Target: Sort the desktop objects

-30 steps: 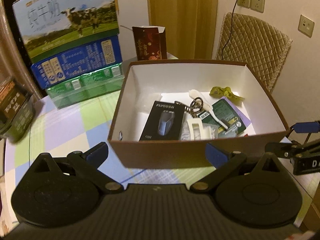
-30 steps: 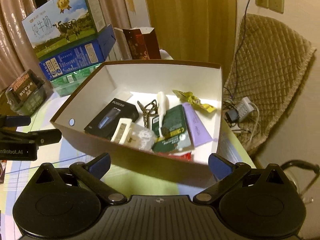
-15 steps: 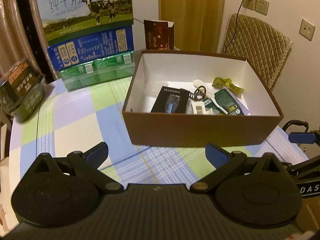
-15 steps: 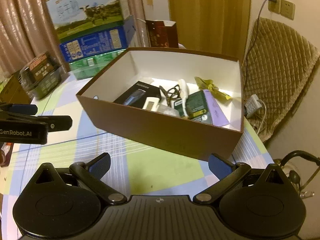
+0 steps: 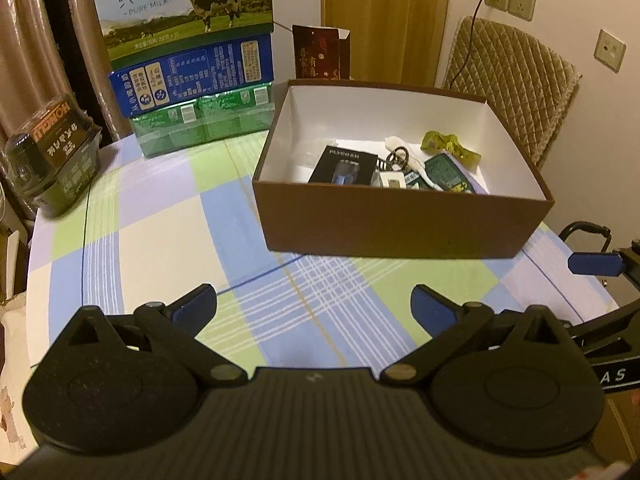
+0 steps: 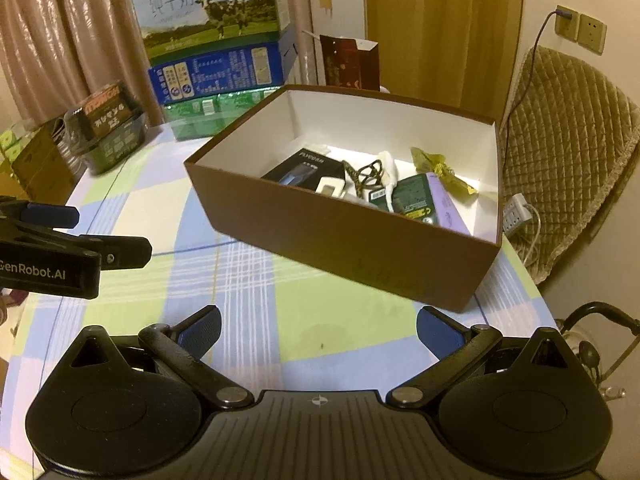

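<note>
Both grippers hang over the checked tablecloth (image 5: 168, 240), near side of the brown box (image 5: 400, 224). The left gripper (image 5: 314, 306) is spread wide, nothing between its fingers; the right gripper (image 6: 318, 326) likewise gapes empty. Inside the box lie the sorted bits: a black shaver carton (image 5: 344, 164) at left, keys (image 6: 366, 172) in the middle, a yellow wrapper (image 6: 440, 172) far right. Milk cartons (image 5: 188, 12) stand stacked far left.
</note>
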